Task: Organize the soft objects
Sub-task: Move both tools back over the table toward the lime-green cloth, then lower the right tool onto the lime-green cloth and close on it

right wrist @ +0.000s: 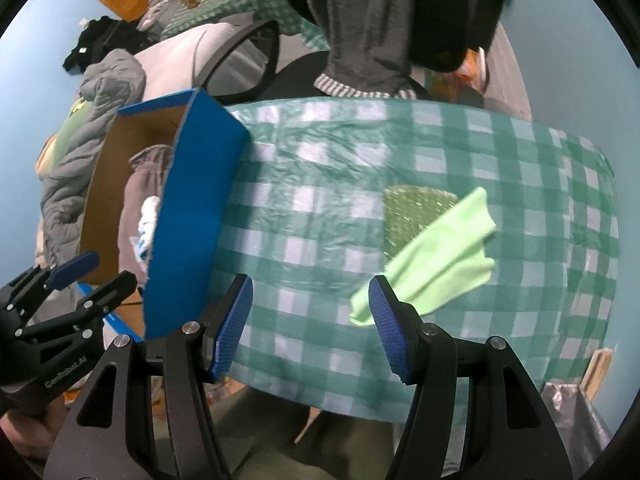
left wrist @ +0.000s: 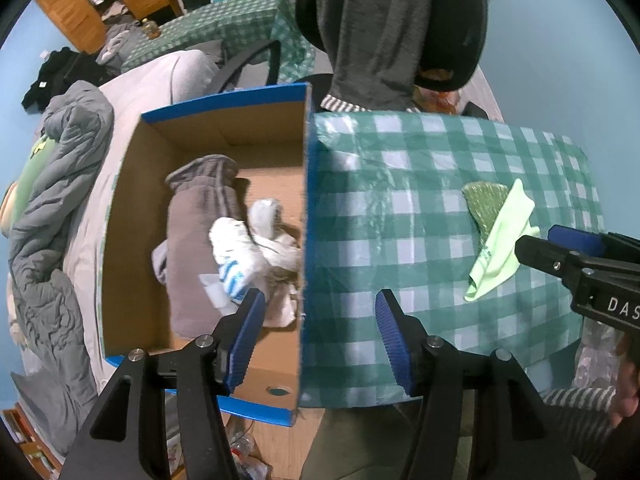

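Note:
A light green cloth (right wrist: 440, 256) lies on the checked table, partly over a dark green sparkly cloth (right wrist: 412, 212); both show in the left wrist view too, the light one (left wrist: 500, 244) and the dark one (left wrist: 482, 204). My right gripper (right wrist: 312, 320) is open and empty, just near side of the light green cloth. My left gripper (left wrist: 320, 332) is open and empty above the right wall of a blue cardboard box (left wrist: 306, 200). The box holds a grey garment (left wrist: 196, 240) and white cloths (left wrist: 256, 248).
The green checked tablecloth (right wrist: 320, 208) covers the table. The box (right wrist: 192, 216) stands at the table's left edge. A bed with a grey quilt (left wrist: 52, 216) lies left of the box. A chair draped with a grey garment (left wrist: 376, 28) stands behind the table.

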The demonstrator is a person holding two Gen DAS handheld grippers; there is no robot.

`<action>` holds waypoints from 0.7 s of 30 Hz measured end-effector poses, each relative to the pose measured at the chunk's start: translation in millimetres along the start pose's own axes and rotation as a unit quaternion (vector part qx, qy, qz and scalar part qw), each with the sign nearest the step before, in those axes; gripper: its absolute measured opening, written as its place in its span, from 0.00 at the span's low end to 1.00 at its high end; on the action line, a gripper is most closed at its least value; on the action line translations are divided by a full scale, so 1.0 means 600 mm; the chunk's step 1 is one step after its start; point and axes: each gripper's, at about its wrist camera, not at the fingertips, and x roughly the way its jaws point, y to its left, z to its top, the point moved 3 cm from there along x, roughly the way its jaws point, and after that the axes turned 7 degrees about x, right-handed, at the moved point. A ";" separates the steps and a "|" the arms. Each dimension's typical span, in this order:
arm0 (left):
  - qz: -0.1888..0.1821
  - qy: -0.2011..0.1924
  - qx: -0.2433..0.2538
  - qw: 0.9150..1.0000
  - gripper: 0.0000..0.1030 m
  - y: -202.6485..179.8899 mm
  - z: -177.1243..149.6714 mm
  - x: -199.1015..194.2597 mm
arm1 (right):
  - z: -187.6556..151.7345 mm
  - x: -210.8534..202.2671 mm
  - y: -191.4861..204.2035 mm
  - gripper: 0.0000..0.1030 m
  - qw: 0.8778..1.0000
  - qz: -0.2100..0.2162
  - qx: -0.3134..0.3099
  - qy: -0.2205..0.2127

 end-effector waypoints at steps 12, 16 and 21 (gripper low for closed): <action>-0.004 0.014 0.037 0.999 0.57 -0.064 0.019 0.035 | -0.013 0.017 -0.090 0.59 0.998 0.001 0.059 0.014; -0.006 0.019 0.045 0.999 0.57 -0.079 0.026 0.051 | -0.013 0.028 -0.113 0.59 0.997 0.001 0.073 0.014; -0.008 0.026 0.052 0.998 0.57 -0.093 0.035 0.071 | -0.008 0.046 -0.139 0.59 0.996 -0.001 0.091 0.017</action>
